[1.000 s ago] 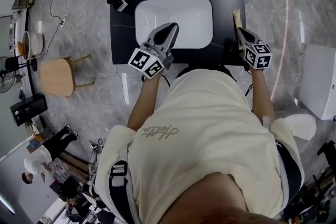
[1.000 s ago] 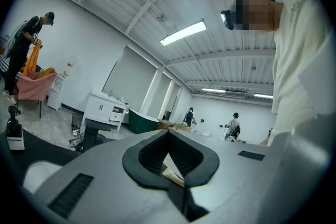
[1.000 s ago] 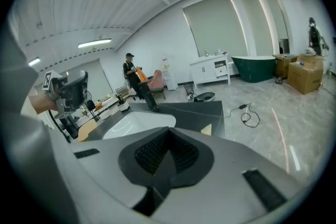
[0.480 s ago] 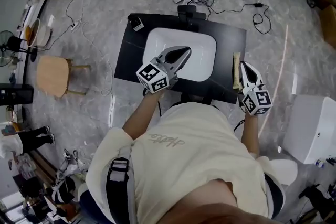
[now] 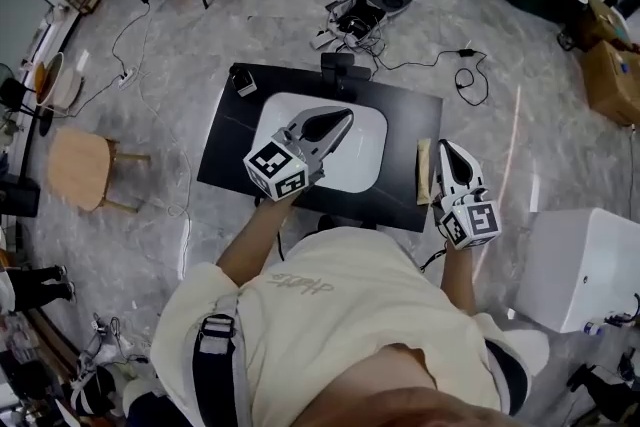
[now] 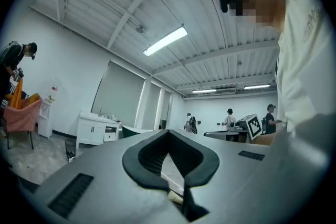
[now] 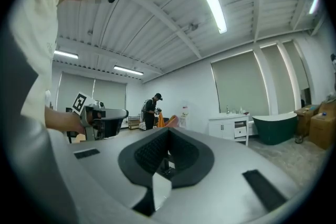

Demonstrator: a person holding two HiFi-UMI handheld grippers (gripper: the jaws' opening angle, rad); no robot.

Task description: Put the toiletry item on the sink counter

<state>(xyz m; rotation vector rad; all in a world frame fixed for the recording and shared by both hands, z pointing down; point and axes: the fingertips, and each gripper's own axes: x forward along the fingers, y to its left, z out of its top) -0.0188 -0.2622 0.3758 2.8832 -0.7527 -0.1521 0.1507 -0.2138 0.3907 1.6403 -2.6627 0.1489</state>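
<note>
While I am holding both tools tilted up toward the room, the left tool (image 5: 345, 115) is hanging over the basin (image 5: 365, 155) and the right tool (image 5: 446, 148) is hanging at the right edge of the surface (image 5: 405, 120). Both tools are sitting closed on nothing: each gripper view is showing the pads meeting at the tips, with only an empty gap behind them. The toiletry item (image 5: 424, 171), a pale flat piece whose kind I cannot make out, is lying on the surface between the basin and the right edge, so the placement is looking complete.

Main hazard: the right tool is sitting just beside the item, and any sideways sweep is risking a knock that sends it into the basin or off the front edge, which it is lying close to.

Second hazard: neither gripper view is showing the surface, so I am judging clearance from the head view alone.
</note>
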